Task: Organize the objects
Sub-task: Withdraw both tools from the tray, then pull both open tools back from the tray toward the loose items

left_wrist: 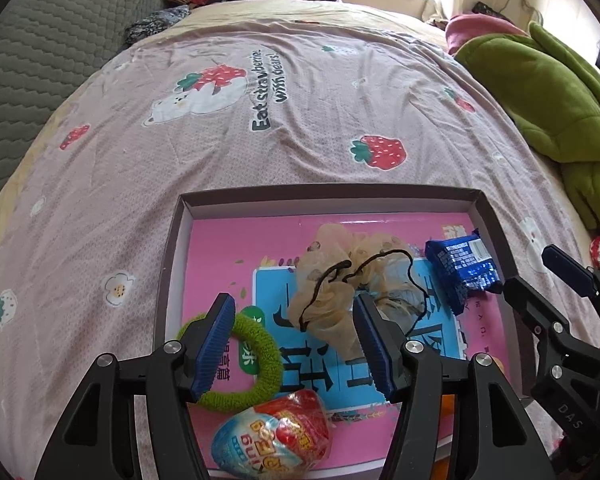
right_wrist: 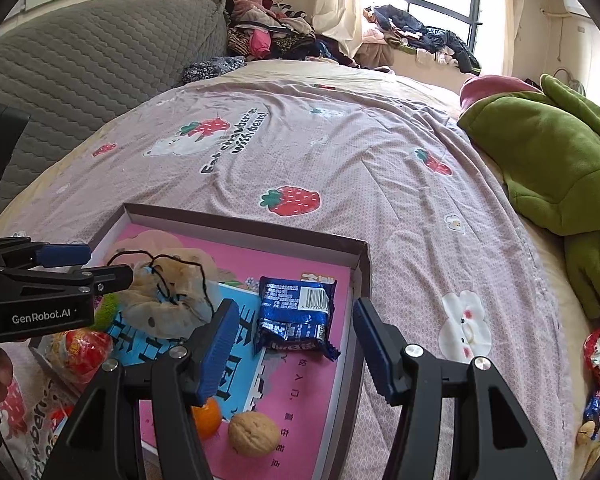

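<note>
i'm looking down over a bed covered with a pink strawberry-and-bear print sheet (left_wrist: 300, 128), with a crumpled green plush blanket (right_wrist: 548, 168) along its right side. on the sheet sits a shallow dark-rimmed cardboard box lid (left_wrist: 332, 196) lined with a pink and blue printed card, and everything i'm sorting lies inside it. toward the middle of it is a beige sheer fabric scrunchie with black cord trim (left_wrist: 340, 292); to its right, near the far right corner, a blue foil snack packet (right_wrist: 296, 316). a fuzzy green hair tie ring (left_wrist: 256, 364) lies at the left side, with a red and blue foil-wrapped egg-shaped sweet (left_wrist: 276, 436) just beside it at the near edge. in the right wrist view i also see a brown walnut (right_wrist: 254, 434) and a small orange fruit (right_wrist: 208, 416) at the near edge, close together. my left claw (left_wrist: 296, 348) hangs released above the hair tie and scrunchie, gripping nothing. my right claw (right_wrist: 296, 352) is likewise spread and empty above the snack packet and the lid's right rim.
</note>
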A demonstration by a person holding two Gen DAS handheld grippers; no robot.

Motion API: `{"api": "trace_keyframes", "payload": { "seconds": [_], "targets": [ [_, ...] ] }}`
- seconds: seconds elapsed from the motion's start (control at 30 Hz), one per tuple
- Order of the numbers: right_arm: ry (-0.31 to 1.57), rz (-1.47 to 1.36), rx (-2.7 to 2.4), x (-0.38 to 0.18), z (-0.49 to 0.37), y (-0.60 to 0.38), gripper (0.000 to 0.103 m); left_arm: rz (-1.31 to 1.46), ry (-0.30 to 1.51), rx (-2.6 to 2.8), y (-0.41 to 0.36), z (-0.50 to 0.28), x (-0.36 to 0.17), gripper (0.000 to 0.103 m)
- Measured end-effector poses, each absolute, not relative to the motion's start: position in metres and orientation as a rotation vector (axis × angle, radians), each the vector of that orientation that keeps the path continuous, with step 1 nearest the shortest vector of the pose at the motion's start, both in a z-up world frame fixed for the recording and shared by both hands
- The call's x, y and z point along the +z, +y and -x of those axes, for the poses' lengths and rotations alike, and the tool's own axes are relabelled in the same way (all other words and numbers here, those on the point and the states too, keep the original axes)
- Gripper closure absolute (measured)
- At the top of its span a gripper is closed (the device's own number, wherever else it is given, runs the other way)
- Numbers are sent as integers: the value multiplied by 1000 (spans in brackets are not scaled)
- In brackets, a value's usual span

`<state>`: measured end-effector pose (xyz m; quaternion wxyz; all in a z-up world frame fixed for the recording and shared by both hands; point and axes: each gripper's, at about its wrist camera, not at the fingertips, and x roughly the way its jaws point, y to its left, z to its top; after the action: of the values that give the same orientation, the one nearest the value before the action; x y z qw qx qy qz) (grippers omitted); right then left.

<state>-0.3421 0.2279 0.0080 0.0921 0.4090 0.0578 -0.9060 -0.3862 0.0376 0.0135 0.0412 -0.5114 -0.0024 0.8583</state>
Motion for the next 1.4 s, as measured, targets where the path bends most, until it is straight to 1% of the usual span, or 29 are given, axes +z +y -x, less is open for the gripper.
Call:
{"api": "trace_keyframes", "payload": {
  "seconds": [0.47, 0.73, 1.03, 1.4],
  "targets": [
    [189, -1160, -2728, 37, 321, 224, 43, 1513, -4, 2643, 33, 356, 31, 40],
    [212, -1117, -2748, 59, 303, 220, 43, 1459, 5, 2676, 32, 335, 52, 40],
    [193, -1062, -2789, 80, 278, 222, 43, 1417, 11, 2685, 33, 310, 72, 40],
    [201, -1012, -2799, 99, 241, 219, 43, 1355, 14, 2709, 30, 275, 94, 40]
  ]
}}
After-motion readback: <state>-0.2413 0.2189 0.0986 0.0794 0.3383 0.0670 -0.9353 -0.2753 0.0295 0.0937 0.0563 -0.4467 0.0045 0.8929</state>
